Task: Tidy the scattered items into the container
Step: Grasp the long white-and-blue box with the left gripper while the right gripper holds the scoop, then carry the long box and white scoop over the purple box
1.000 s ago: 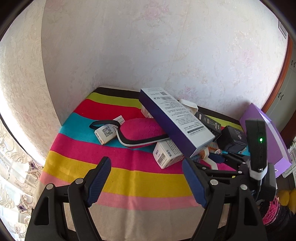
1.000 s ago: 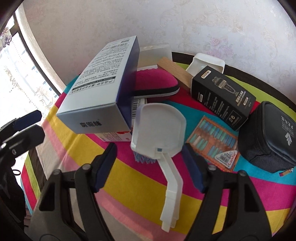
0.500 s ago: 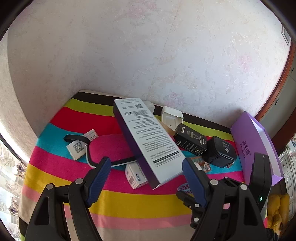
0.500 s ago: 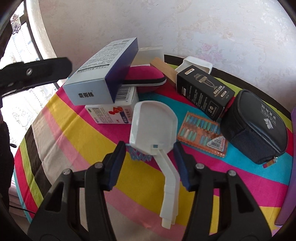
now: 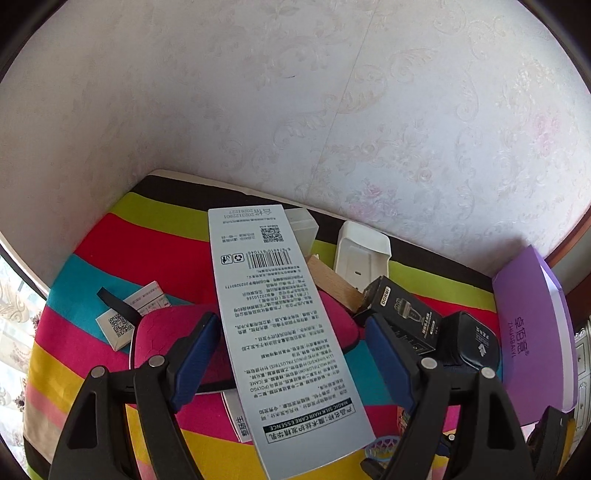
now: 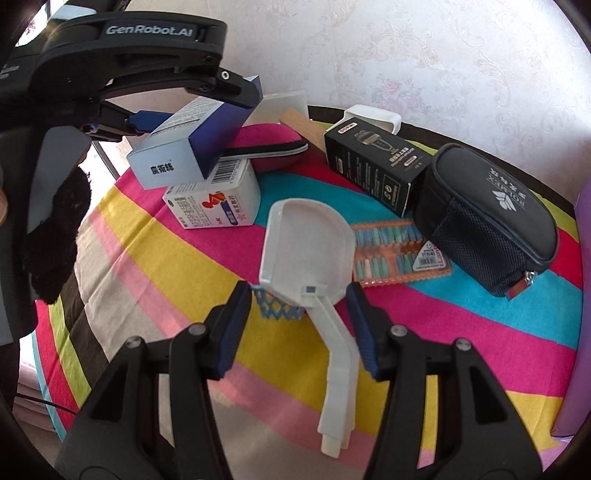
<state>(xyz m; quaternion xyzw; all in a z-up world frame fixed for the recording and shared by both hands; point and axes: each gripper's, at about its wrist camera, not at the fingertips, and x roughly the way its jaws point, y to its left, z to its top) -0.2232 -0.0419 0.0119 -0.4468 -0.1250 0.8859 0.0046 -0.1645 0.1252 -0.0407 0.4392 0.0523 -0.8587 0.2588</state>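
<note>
Against floral wallpaper (image 5: 332, 110), striped tablecloth (image 6: 177, 266); left tongs (image 5: 291, 350) and right tongs (image 6: 299, 317) both agape, empty.

Glossy cardboard box (image 5: 288, 332), woven striped cloth (image 6: 221, 258), matt plastic scoop (image 6: 306, 254)

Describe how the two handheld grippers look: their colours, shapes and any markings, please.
The left gripper and the right gripper look alike: black plastic arms that fork into two fingers, each carrying a dark blue ridged pad and silver round screws. Seen from the right wrist camera, the left gripper's black body bears white lettering "GenRobot.AI". No cables show on either.
</note>
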